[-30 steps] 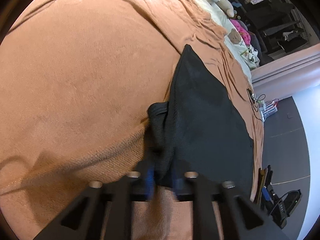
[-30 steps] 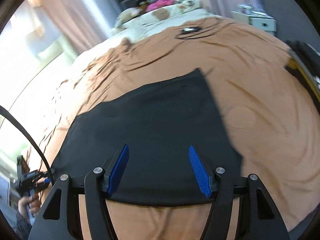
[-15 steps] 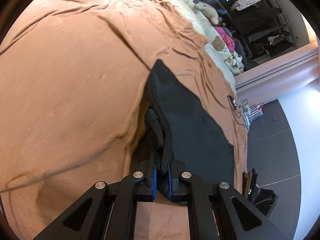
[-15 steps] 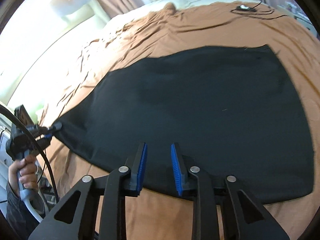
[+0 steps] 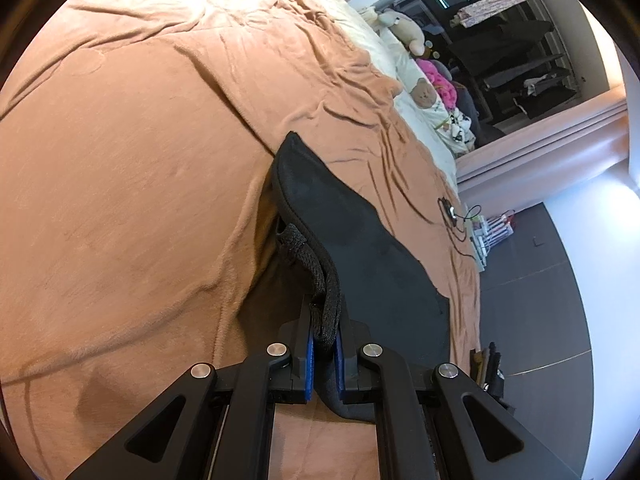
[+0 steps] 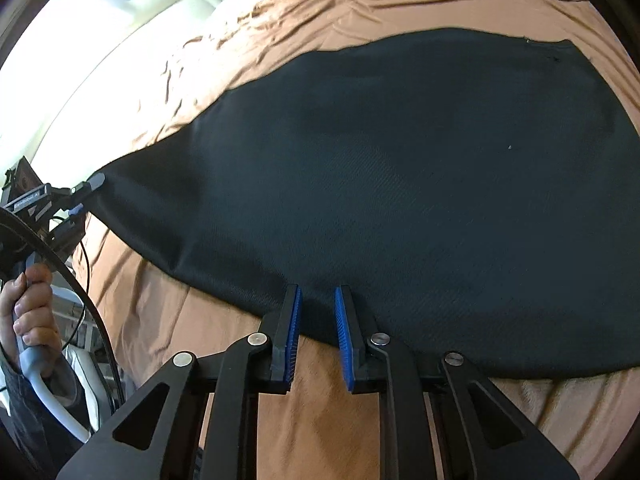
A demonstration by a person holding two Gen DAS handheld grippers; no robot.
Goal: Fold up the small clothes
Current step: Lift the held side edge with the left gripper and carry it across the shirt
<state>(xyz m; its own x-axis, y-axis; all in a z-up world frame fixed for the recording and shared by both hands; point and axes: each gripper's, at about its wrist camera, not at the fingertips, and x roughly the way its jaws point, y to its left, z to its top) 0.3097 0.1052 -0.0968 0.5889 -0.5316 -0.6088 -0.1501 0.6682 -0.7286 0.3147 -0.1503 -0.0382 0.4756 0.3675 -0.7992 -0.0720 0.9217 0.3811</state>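
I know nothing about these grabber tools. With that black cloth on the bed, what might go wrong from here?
1. The right gripper has its jaws apart around the near hem of the black garment; when it shuts, it may also pinch the brown blanket underneath.
2. The left gripper clamps only a bunched corner, so a hard pull might let it slip free.
3. With only one corner raised, the cloth may fold crookedly.
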